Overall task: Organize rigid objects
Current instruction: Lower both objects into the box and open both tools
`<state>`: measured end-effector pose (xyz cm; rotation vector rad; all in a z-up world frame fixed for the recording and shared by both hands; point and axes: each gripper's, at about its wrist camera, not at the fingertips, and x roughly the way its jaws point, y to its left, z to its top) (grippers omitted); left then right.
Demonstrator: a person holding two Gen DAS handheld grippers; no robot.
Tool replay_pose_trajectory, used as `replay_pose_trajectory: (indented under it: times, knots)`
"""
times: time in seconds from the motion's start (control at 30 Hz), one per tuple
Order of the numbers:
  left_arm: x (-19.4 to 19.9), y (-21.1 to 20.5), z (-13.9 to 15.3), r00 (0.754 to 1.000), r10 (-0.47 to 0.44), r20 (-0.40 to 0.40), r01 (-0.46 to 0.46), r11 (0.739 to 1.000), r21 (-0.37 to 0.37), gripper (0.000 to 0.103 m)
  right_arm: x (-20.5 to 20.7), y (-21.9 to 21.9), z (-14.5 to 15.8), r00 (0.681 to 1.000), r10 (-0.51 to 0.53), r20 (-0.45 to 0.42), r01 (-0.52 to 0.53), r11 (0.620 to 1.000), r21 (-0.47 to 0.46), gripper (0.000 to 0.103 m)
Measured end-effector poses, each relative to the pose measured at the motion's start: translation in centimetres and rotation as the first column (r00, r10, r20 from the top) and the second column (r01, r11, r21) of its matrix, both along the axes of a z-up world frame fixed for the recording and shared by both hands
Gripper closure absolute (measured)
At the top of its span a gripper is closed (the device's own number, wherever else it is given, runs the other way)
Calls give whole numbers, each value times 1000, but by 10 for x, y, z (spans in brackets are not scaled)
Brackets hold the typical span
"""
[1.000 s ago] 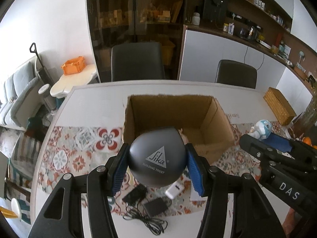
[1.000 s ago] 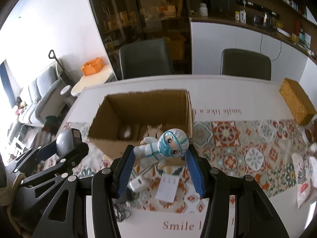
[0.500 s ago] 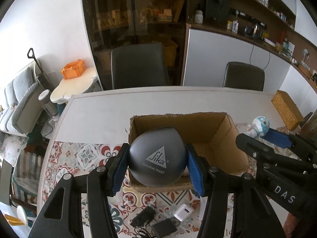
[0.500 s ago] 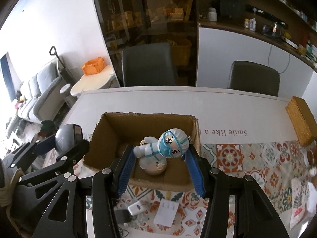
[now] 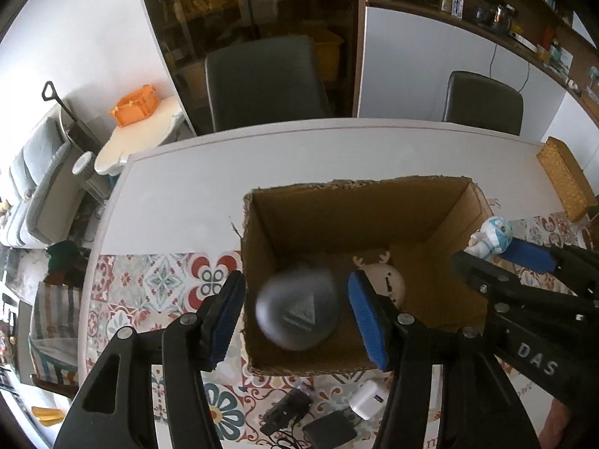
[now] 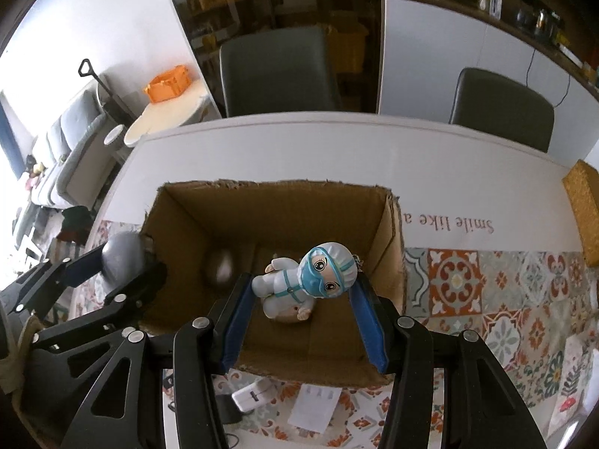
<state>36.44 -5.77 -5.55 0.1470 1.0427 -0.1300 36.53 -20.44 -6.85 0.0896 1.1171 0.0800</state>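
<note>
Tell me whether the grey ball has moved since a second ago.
Yes. The grey ball, earlier clamped over the cardboard box's near edge, is now blurred, dropping inside it, clear of the opening left gripper's fingers.

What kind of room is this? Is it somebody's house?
Most likely a home dining room. A long white table with a patterned tile-print runner has dark padded chairs behind it, a grey sofa stands at the left, and wooden shelves of small household items line the wall.
</note>
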Motion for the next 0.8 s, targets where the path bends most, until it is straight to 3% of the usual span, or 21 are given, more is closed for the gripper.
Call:
replay_pose_trajectory:
  times: [0.23,0.3,0.33,0.37,0.63,0.8]
  knots:
    - [-11,10,14,995,53,82,-56,998,39,19,4,0,-8,1000,-9,-21,9,1000,1,50]
    - [-15,14,17,992,76,102,-82,995,53,13,2,-1,-6,1000,-20,-10,20,1000,1,37]
    - [-17,16,19,990,85,112,-92,994,57,12,2,-2,-4,1000,-28,-2,28,1000,-1,28]
    - [-21,18,20,989,91,120,-98,994,56,12,-1,-3,-2,999,-38,7,38,999,-6,27]
    - [-50,32,31,981,124,147,-128,992,16,11,-27,3,12,998,-45,42,46,999,-16,27]
    - [-73,35,40,972,145,184,-146,989,-11,4,-48,2,19,997,-50,64,51,999,-15,27]
